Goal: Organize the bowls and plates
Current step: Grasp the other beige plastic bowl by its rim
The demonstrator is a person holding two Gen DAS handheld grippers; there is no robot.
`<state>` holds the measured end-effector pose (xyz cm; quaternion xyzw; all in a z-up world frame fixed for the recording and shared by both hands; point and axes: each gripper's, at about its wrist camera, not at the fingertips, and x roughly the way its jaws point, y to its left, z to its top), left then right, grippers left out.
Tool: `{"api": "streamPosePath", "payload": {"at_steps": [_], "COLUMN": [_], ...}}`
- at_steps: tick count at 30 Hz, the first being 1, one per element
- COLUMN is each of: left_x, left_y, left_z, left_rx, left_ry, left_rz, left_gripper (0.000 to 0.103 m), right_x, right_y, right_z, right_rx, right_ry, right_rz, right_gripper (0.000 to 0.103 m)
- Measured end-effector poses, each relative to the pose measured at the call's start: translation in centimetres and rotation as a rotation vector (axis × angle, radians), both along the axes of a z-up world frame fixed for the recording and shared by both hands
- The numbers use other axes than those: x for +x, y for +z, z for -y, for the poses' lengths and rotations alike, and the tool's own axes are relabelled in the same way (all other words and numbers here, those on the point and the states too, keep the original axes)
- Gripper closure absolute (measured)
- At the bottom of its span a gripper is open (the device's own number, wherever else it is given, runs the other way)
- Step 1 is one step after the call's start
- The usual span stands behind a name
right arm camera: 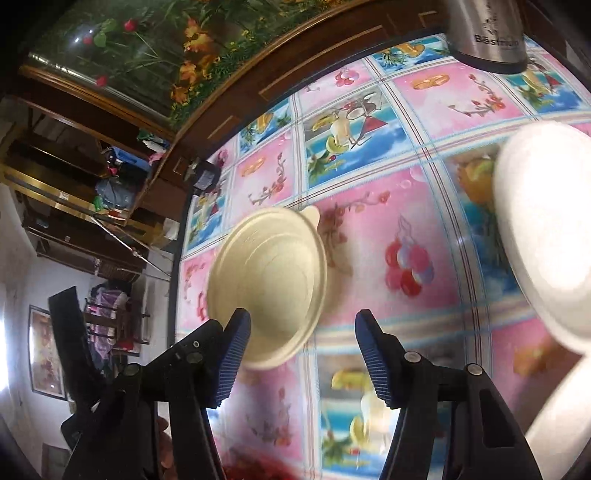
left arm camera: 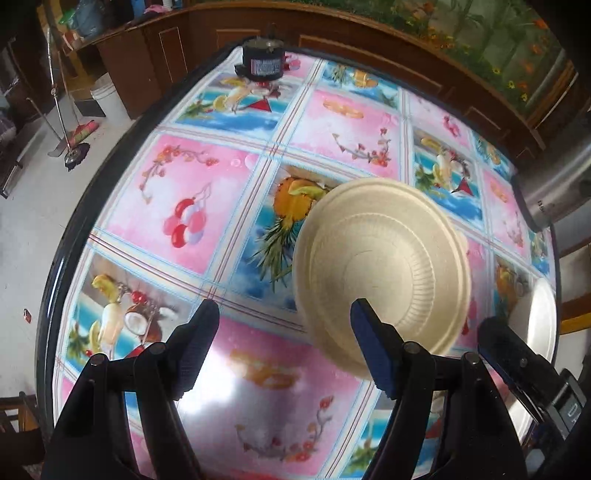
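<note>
Both grippers, left (left arm camera: pixel 284 308) and right (right arm camera: pixel 303 317), hover with fingers spread and empty near the bowl (left arm camera: pixel 382 273), so the approach is underway; next, one must straddle its rim and close.

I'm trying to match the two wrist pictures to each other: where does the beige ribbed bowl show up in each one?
Left wrist view: the beige bowl lies right of centre on the fruit-print tablecloth, just beyond the left gripper's right finger.
Right wrist view: the same bowl is left of centre, just beyond the right gripper's left finger.
Shared landmark: the steel kettle.
</note>
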<state>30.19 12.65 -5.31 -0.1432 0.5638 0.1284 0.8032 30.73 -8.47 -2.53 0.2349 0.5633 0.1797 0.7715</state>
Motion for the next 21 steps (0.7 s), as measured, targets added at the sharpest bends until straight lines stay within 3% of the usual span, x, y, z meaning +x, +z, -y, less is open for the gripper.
{"api": "streamPosePath", "payload": {"at_steps": [10, 13, 18, 21], "left_x": [1.1, 1.1, 1.1, 0.8], "left_y": [-2.4, -3.0, -3.3, -3.1], "left_z": [0.1, 0.1, 1.1, 1.8], "left_rx": [-0.018, -0.022, -0.015, 0.006], "left_ry": [0.006, 0.003, -0.059, -0.086], "left_rz": [-0.044, -0.061, -0.066, -0.06], "left_gripper": [0.03, 0.044, 0.079, 0.084], "right_x": [1.6, 1.6, 1.5, 1.2], "right_y": [-3.0, -3.3, -3.8, -3.5], "right_z": [-1.6, -1.9, -2.3, -2.7], "right_rx": [-0.059, -0.066, -0.081, -0.077], "right_ry": [0.019, 0.019, 0.037, 0.055], "right_rz": [-0.035, -0.044, -0.05, -0.041], "right_gripper": [0.062, 0.069, 0.084, 0.091]}}
